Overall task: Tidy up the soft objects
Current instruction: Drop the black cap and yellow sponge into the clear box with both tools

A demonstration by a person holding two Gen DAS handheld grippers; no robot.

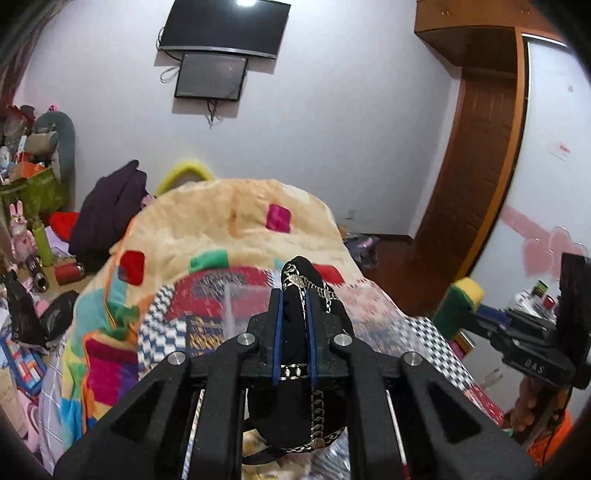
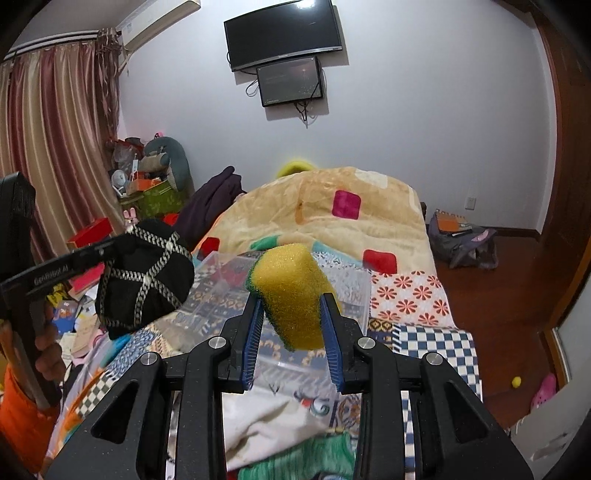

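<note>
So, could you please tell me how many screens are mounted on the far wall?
2. The larger television hangs high on the white wall; the smaller monitor sits directly beneath it, offset slightly right, cables dangling below. Both are dark. None appears hidden.

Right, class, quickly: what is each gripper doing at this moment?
Left gripper: closed on the black cap.
Right gripper: closed on the yellow sponge.
</note>
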